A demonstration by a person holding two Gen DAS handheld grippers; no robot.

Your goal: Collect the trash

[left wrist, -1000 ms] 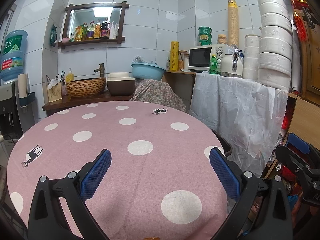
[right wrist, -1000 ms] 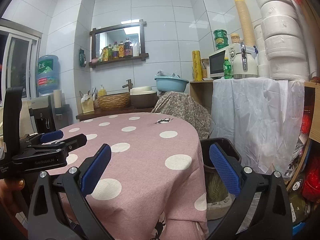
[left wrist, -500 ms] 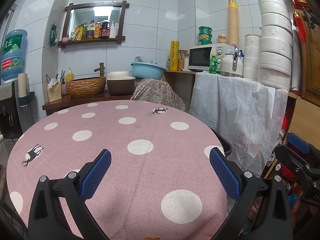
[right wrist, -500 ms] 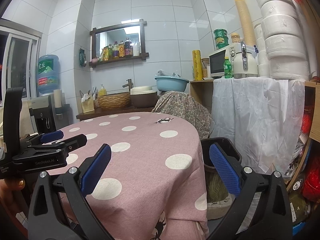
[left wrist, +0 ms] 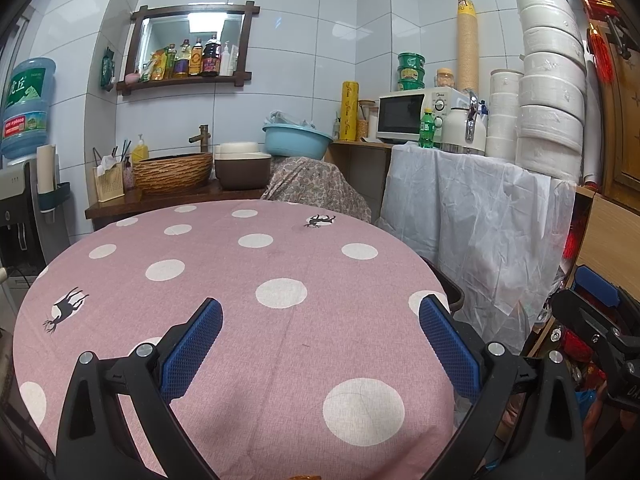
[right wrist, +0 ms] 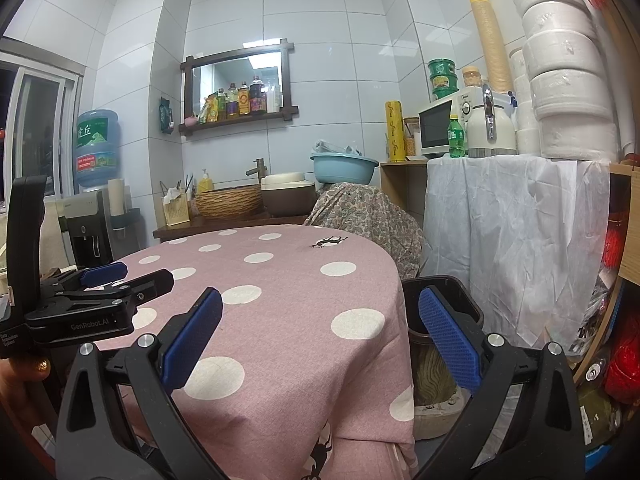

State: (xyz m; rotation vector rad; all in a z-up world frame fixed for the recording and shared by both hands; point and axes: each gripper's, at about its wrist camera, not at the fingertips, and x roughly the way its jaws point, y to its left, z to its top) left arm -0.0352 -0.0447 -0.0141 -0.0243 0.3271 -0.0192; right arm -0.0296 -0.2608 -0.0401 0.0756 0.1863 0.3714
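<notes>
No loose trash shows on the round table with its pink polka-dot cloth [left wrist: 280, 248]; only a tiny orange speck [left wrist: 304, 477] peeks in at the bottom edge of the left wrist view. My left gripper [left wrist: 320, 302] hangs open above the near part of the table, with nothing between its blue pads. My right gripper [right wrist: 320, 293] is open too, over the table's right edge, and holds nothing. A dark trash bin [right wrist: 440, 284] stands on the floor by that edge, just beyond the right finger. Each gripper shows in the other's view: the left gripper [right wrist: 140, 276] and the right gripper [left wrist: 576, 296].
A counter behind the table carries a woven basin [left wrist: 172, 170], a brown pot [left wrist: 242, 170] and a blue basin [left wrist: 296, 140]. To the right, a white-draped shelf [left wrist: 472, 208] holds a microwave [left wrist: 416, 114] and stacked white containers [left wrist: 552, 80]. A water dispenser [left wrist: 24, 152] stands at the left.
</notes>
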